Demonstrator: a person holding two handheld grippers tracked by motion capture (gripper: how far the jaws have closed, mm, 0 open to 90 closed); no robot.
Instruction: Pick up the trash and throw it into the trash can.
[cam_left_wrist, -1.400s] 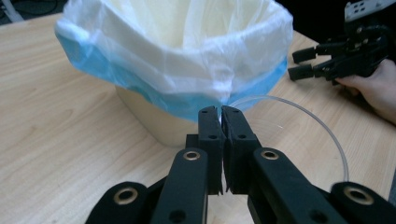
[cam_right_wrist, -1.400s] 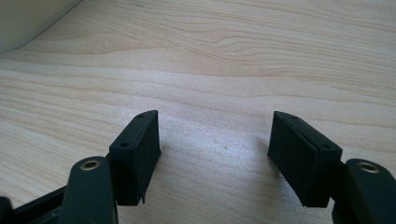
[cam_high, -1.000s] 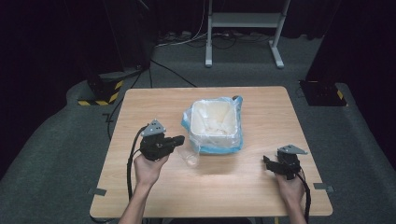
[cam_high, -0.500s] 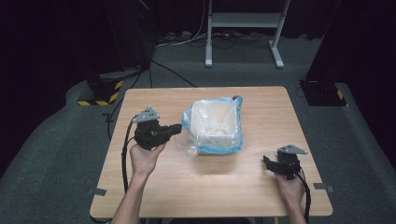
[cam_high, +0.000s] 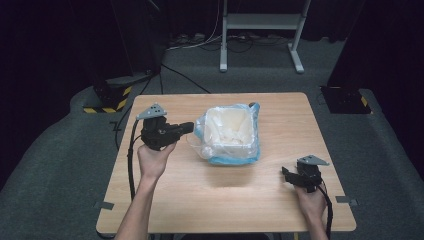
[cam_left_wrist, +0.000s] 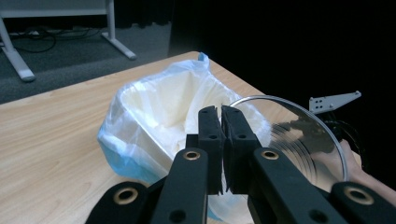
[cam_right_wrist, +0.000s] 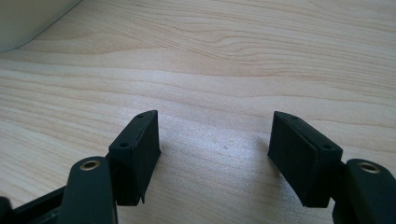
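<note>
At the middle of the tabletop (cam_high: 200, 200) sits the lined bin (cam_high: 231, 134); the left hand-held gripper (cam_high: 187, 127) pinches its plastic liner (cam_left_wrist: 140, 135), which could tear or slip off if pulled hard, while the right hand-held gripper (cam_right_wrist: 215, 154) rests wide

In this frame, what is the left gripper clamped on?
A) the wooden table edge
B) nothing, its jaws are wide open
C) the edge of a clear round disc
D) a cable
C: in the left gripper view the left gripper has its jaws pressed together on the rim of the clear round disc, beside the bag-lined bin.
</note>
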